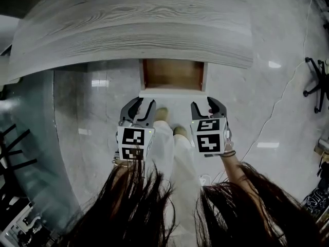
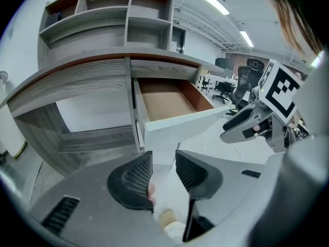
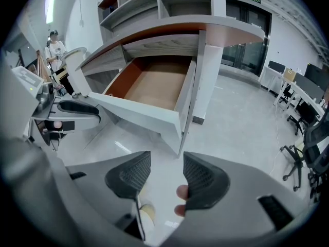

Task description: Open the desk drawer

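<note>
Pale polished floor spreads beneath a curved, grey wood-grain counter. Under the counter's near edge the drawer stands pulled out toward the person, showing a brown interior and a white front panel nearest. The left hand-held gripper and right hand-held gripper hang just near of that panel without touching it, jaws spread and holding nothing. The drawer looks like stiff board, probably light and free on its runners. Its smooth, handle-less front seems slippery, so the top rim is the likely hold.
</note>
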Tool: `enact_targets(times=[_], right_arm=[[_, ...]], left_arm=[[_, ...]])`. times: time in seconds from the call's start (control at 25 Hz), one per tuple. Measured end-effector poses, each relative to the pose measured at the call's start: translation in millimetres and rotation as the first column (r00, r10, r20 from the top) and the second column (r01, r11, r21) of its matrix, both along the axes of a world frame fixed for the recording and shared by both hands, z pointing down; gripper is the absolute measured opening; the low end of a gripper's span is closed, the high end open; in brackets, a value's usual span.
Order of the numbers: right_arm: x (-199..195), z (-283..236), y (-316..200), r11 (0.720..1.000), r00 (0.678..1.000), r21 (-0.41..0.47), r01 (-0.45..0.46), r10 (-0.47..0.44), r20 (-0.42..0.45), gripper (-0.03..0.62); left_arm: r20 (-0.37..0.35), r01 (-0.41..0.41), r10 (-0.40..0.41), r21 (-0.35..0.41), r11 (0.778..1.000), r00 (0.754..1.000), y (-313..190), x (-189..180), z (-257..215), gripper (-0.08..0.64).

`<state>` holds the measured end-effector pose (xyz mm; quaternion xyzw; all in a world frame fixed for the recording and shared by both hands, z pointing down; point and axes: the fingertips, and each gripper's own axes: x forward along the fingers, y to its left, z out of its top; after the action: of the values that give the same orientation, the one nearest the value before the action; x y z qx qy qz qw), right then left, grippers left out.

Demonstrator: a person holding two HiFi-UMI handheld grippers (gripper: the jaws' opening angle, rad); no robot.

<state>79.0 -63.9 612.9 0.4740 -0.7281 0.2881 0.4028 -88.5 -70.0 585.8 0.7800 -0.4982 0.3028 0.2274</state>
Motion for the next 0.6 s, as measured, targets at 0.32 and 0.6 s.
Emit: enact_targets(times=[0.32,0.6], right_arm=[[-2,0,12,1.0,1.0,-0.019,0.019,-0.019,-0.002,0.202],[-5,-11,20,1.0,1.0,-0.008,0.028,-0.028,0.001,0.192]], left_arm=[[-0.005,0.014,-0.014,-0.001,1.0,1.0,10,3,2,0.141],[0.0,0.039,-0.039,0.0,0.999,0.999,20,4,-11,0.13]])
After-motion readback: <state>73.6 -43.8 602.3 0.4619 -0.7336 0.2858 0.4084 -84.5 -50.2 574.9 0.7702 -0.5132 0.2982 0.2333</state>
